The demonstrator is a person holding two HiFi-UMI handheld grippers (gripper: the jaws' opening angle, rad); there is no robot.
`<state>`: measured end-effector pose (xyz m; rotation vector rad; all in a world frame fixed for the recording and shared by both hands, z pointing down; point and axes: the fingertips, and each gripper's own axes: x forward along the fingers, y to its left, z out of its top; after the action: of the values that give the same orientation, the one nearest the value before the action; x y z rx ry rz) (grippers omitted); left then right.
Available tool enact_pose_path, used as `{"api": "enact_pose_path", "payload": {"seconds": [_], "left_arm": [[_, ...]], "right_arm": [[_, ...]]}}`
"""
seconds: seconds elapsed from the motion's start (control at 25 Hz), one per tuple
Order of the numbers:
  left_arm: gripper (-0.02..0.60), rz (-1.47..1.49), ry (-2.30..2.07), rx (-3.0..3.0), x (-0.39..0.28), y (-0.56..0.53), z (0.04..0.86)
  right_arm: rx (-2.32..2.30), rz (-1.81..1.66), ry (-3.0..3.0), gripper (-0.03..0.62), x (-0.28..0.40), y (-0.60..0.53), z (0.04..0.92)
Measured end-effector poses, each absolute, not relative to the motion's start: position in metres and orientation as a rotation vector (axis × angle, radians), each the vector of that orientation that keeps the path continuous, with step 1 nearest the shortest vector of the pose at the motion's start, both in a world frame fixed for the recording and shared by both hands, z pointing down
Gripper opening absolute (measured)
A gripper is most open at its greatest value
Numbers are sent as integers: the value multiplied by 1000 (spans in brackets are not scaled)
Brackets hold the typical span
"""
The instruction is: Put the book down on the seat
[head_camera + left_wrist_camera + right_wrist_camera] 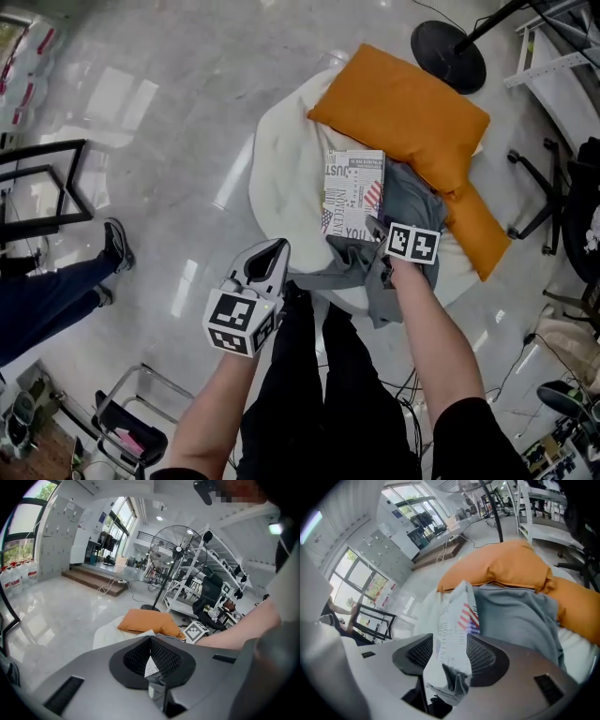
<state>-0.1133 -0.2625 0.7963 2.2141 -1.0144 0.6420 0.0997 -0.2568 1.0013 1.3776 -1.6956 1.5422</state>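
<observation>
Right gripper (451, 652): jaws stand wide, with the near corner of the book (454, 616) between the mesh pads. No clamping pressure on the cover is evident. A fold of grey garment (515, 616) sits bunched under that same corner and spreads away to the right of the book.

Left gripper (151, 654): jaws drawn together, tips meeting, nothing held. It hangs in the air off the seat's front edge, apart from the book.

Book position, head view: it lies flat, printed cover up, on the white seat (281, 159), roughly at the seat's centre, with its long side running front to back. Its right edge touches the grey garment, which drapes over the seat's front edge.

Orange pillow (403, 112): it rests along the seat's back and right edges, its near edge just behind the book's far corner.

Surroundings: polished floor; round black fan base (448, 54) stands beyond the seat's back edge. A bystander's leg and shoe (117, 246) are on the floor, well off the left edge.
</observation>
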Motion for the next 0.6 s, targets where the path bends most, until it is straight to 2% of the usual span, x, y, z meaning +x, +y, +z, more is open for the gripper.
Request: {"api": "enact_pose_path", "payload": {"seconds": [0.16,0.36,0.6], "left_arm": [[3,595,-1058,2192,-109,-257,751],[3,556,-1107,2239,-98,-248,669],[3,516,-1191,2285,-94,-215,569]], "right_arm": [[1447,1588,-1754,215,108,-236,936],[1557,1541,-1884,117,115,-220,835],[1536,1458,-2064,57,116,-190,721]]}}
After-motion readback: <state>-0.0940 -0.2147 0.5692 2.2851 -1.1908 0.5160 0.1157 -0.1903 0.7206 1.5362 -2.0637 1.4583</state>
